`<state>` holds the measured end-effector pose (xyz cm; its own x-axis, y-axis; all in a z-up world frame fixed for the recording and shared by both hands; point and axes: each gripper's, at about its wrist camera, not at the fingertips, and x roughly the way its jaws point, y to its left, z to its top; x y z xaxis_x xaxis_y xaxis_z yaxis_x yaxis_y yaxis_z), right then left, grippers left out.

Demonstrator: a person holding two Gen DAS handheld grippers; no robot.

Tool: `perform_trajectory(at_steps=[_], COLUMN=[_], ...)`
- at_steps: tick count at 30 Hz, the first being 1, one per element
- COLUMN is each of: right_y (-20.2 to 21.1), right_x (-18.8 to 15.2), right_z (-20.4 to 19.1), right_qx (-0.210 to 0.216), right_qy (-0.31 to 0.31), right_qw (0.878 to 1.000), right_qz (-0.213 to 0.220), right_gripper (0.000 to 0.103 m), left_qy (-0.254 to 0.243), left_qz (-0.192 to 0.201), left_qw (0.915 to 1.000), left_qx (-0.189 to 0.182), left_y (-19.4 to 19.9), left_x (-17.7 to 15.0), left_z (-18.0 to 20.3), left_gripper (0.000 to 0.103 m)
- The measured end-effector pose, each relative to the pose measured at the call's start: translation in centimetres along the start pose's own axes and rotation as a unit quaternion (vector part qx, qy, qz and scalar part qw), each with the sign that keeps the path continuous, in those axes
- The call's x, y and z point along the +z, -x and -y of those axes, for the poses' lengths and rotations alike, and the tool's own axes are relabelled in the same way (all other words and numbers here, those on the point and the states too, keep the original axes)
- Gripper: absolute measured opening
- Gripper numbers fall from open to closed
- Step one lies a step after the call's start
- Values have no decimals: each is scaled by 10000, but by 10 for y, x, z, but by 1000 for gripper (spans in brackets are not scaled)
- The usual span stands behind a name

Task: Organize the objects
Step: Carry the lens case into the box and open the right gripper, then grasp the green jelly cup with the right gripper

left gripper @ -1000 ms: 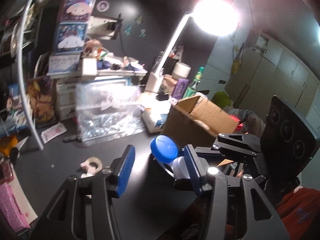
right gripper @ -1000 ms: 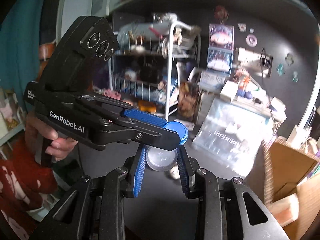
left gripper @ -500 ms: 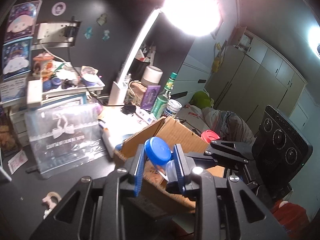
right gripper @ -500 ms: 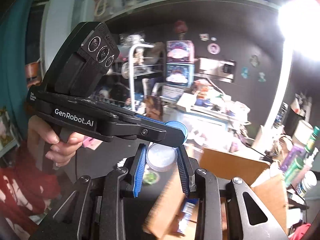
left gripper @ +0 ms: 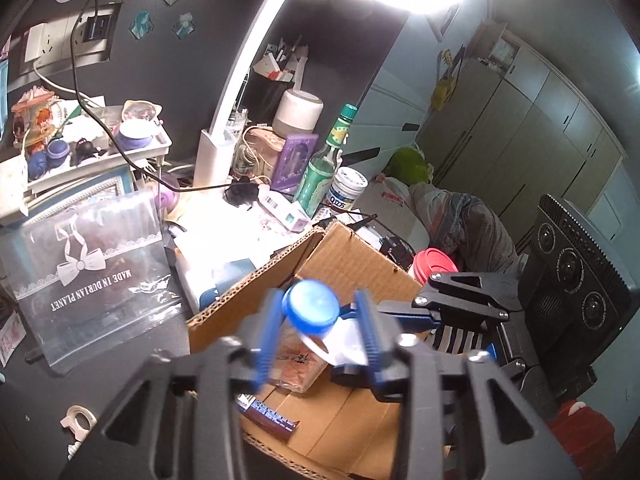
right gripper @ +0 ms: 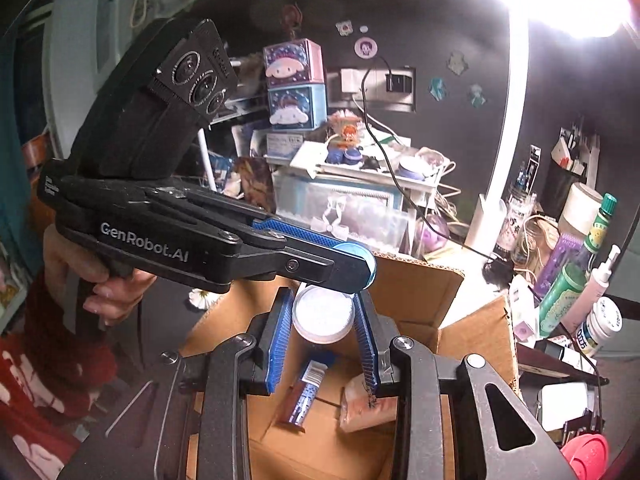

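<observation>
A small clear bottle with a blue cap [left gripper: 311,312] is held between both grippers above an open cardboard box [left gripper: 344,256]. My left gripper [left gripper: 316,334] is shut on the blue cap. My right gripper [right gripper: 323,338] is shut on the bottle's clear body, whose round base [right gripper: 323,312] faces the right wrist camera. The left gripper crosses the right wrist view above the bottle, its fingers [right gripper: 304,236] on the cap. Inside the box [right gripper: 420,280] lie a snack bar [right gripper: 304,396] and a pink packet [right gripper: 360,404].
A white desk lamp [left gripper: 216,160], a green bottle [left gripper: 320,172], a white jar [left gripper: 347,192] and a red-lidded cup [left gripper: 434,264] crowd the desk behind the box. A clear zip bag [left gripper: 92,264] stands to the left. A tape ring [left gripper: 78,420] lies near the front.
Both grippers carried the bottle from over the dark desk to above the open box. The left gripper closed in on the cap. The view swung right toward the lamp.
</observation>
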<state>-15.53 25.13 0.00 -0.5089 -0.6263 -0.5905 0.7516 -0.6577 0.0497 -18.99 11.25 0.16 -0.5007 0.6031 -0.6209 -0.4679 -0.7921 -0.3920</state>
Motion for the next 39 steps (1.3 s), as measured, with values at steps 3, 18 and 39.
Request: perform_trajectory(at_steps=[3,18,39], right_y=[-2,3,-115], right_x=[1,6,-19], right_z=[0,-29,-183], right_qx=[40,-37,1102], right_qy=[25,307,825], right_qw=[9999,9995,9874], right_qz=[-105,-64,-783], right_gripper=[32,39,40], left_qy=[-133,-99,432], left_qz=[82,775,1390], left_qw=[9997,9909,9582], left_qx=[184,1092,2463], left_y=[9,87,164], left_x=[0,-26,-162], left_z=[3,-15,-115], left_gripper=[77,87,100])
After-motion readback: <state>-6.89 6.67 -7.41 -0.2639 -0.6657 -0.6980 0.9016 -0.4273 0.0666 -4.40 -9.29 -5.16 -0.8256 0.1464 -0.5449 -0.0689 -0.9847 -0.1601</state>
